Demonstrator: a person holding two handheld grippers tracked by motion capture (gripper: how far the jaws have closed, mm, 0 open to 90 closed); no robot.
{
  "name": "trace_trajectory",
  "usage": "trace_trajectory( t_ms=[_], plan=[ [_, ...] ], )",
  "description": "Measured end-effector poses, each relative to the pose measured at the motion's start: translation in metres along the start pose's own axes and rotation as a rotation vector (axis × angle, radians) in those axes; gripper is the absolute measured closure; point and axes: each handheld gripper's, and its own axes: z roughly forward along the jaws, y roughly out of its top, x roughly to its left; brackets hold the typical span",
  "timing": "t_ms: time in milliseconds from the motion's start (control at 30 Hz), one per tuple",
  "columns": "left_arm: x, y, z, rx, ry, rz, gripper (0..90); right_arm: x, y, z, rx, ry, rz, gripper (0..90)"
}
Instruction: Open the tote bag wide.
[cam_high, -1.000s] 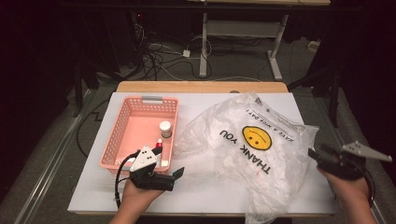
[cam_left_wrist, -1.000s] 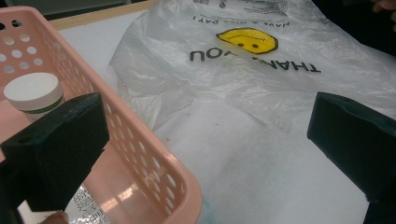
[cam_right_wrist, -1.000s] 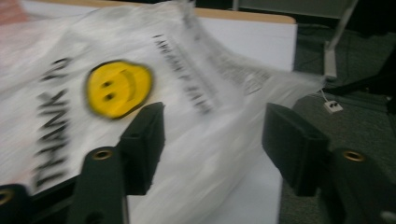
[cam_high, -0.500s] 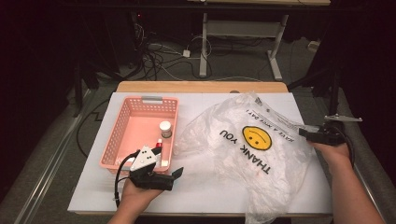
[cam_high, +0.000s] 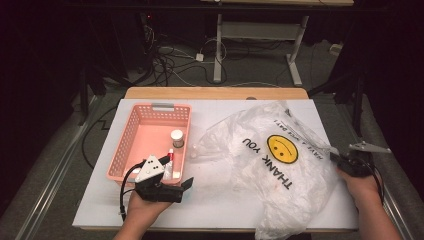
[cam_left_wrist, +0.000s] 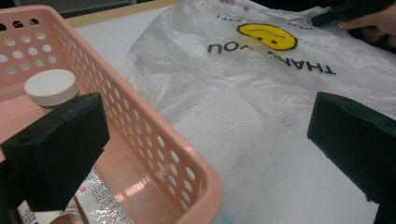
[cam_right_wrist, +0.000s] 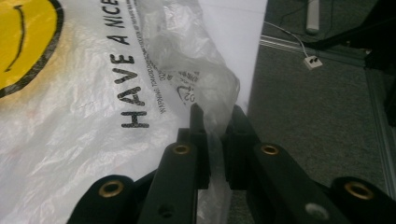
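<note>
2 tongs | left tongs (cam_left_wrist: 205, 140): wide, empty, beside basket (cam_left_wrist: 154, 135) | right tongs (cam_right_wrist: 215, 122): pinching plastic bag (cam_right_wrist: 93, 93) edge

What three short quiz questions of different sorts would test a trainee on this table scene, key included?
1. True or false: the right tool is shut on the plastic bag.
2. Which container holds the white-capped bottle? A) the pink basket B) the plastic bag
3. Fill in: the left tool has its jaws ____.

Key: 1 true; 2 A; 3 open.
</note>
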Motion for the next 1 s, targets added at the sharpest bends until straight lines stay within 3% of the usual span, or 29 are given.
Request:
trace_trajectory(
  t_ms=[267, 300, 400, 533, 633, 733, 867, 1000],
  plan=[
    [0.007, -0.001, -0.005, -0.016, 0.028, -0.005, 0.0, 0.015, -0.034, -0.047, -0.023, -0.026, 0.001, 80.6],
    [0.008, -0.002, -0.005, -0.017, 0.032, -0.008, 0.0, 0.016, -0.038, -0.052, -0.031, -0.024, 0.006, 75.5],
    [0.012, -0.003, -0.005, 0.001, 0.038, -0.017, 0.0, 0.015, -0.044, -0.062, -0.051, -0.024, 0.028, 49.1],
    [0.012, -0.002, -0.006, -0.003, 0.042, -0.017, 0.0, 0.019, -0.041, -0.083, -0.153, -0.051, 0.008, 29.7],
    [0.013, -0.003, -0.005, 0.001, 0.043, -0.024, 0.0, 0.024, -0.036, -0.098, -0.242, -0.034, 0.006, 21.3],
    [0.014, -0.004, -0.005, -0.004, 0.059, -0.02, 0.0, 0.028, -0.031, -0.108, -0.295, 0.009, 0.004, 15.3],
    [0.015, -0.004, -0.007, -0.02, 0.065, -0.026, 0.0, 0.039, -0.026, -0.111, -0.318, 0.069, -0.01, 11.2],
    [0.016, -0.005, -0.008, -0.025, 0.068, -0.04, 0.0, 0.053, -0.02, -0.106, -0.331, 0.102, -0.021, 0.2]
  ],
)
